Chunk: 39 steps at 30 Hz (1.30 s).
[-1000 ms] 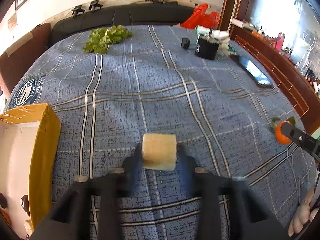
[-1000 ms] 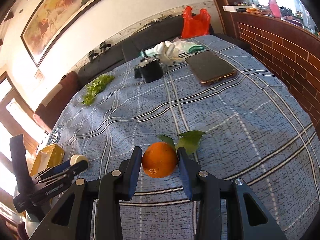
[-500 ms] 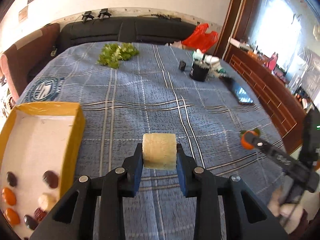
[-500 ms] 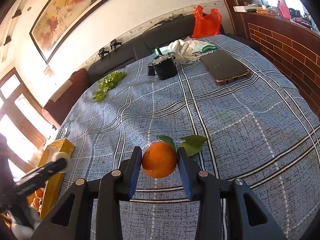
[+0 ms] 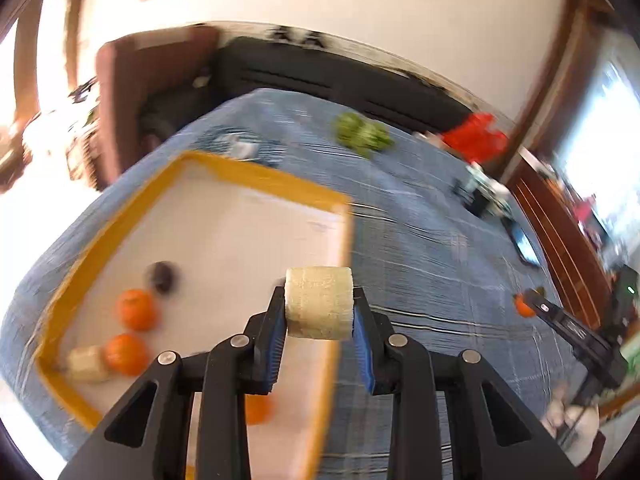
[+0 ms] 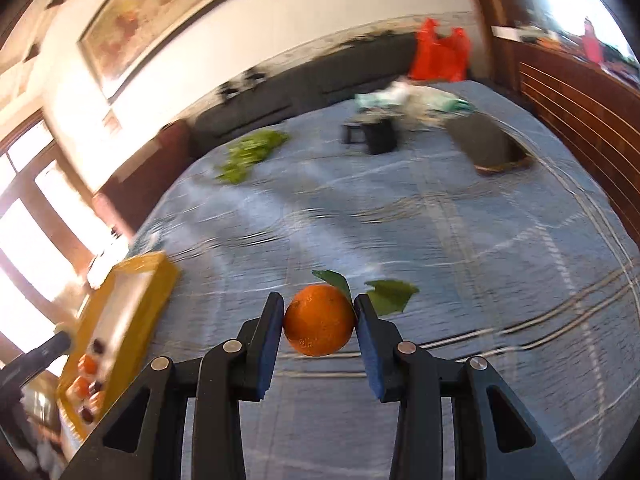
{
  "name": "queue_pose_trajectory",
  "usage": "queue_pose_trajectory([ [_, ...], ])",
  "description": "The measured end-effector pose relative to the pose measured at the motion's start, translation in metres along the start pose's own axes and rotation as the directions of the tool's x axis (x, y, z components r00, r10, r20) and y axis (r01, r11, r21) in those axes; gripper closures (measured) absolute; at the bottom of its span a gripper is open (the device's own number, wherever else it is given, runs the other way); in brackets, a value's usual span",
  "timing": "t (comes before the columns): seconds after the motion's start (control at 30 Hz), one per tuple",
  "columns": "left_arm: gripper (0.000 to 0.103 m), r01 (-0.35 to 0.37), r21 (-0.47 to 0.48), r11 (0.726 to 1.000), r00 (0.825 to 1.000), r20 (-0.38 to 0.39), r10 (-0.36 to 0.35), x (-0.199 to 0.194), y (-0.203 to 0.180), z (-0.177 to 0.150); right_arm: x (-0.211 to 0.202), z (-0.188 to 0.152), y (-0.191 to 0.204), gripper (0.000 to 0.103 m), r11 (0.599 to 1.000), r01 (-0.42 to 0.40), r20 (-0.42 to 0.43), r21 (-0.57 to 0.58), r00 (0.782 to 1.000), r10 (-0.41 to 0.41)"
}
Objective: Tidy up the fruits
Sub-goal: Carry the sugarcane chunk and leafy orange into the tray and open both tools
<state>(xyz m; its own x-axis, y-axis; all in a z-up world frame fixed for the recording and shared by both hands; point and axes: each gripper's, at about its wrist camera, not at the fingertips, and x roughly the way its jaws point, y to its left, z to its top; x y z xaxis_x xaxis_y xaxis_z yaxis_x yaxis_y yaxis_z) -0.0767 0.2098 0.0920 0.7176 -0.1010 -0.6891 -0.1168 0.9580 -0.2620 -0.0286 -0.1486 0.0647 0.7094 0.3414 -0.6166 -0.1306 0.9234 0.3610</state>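
My left gripper [image 5: 319, 312] is shut on a pale cylindrical fruit piece [image 5: 319, 303] and holds it in the air over the right rim of the yellow-edged box [image 5: 256, 176]. The box holds several oranges [image 5: 136, 309], a dark fruit [image 5: 162, 276] and another pale piece [image 5: 86, 363]. My right gripper [image 6: 319, 322] is shut on an orange with green leaves [image 6: 319, 320], held above the blue plaid cloth; it also shows at the right of the left wrist view [image 5: 524, 307]. The box shows at the left of the right wrist view [image 6: 124, 300].
Green leafy vegetables [image 5: 362, 133] lie at the far side of the cloth. A black container [image 6: 380, 136], a white bundle [image 6: 412, 98], a phone [image 6: 490, 146] and a red bag [image 6: 440, 54] are at the far right. A wooden ledge [image 6: 580, 120] runs along the right.
My left gripper has swung left with the pale piece, so the box now lies beneath it. My right gripper still holds the orange and has moved slightly left.
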Motion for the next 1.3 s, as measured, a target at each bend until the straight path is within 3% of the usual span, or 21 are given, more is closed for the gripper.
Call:
queue_pose_trajectory([
  [0.27,0.073,-0.077,-0.14,0.987,0.997,0.012,0.079,-0.018,0.082,-0.013,0.014,-0.005,0.11,0.063,0.977,-0.152,-0.078,-0.148,0.987,0.141],
  [0.43,0.073,-0.113,-0.126,0.986,0.993,0.01,0.116,-0.013,0.093,-0.022,0.043,-0.02,0.168,0.063,0.949,-0.255,-0.192,-0.185,0.956,0.22],
  [0.53,0.073,-0.097,-0.119,0.988,0.995,0.004,0.098,-0.006,0.094,-0.024,0.063,-0.029,0.198,0.062,0.926,-0.314,-0.265,-0.211,0.93,0.255],
  [0.67,0.073,-0.075,-0.128,0.989,0.997,-0.019,0.073,0.006,0.098,-0.025,0.091,-0.038,0.228,0.062,0.907,-0.336,-0.328,-0.255,0.912,0.246],
  [1.03,0.071,-0.045,-0.135,0.99,0.998,-0.038,0.04,0.025,0.103,-0.022,0.155,-0.05,0.262,0.062,0.9,-0.323,-0.432,-0.292,0.884,0.177],
  [1.3,0.041,-0.038,-0.166,0.985,0.999,-0.005,0.038,0.018,0.108,-0.017,0.16,-0.048,0.265,0.059,0.901,-0.322,-0.425,-0.292,0.887,0.18],
])
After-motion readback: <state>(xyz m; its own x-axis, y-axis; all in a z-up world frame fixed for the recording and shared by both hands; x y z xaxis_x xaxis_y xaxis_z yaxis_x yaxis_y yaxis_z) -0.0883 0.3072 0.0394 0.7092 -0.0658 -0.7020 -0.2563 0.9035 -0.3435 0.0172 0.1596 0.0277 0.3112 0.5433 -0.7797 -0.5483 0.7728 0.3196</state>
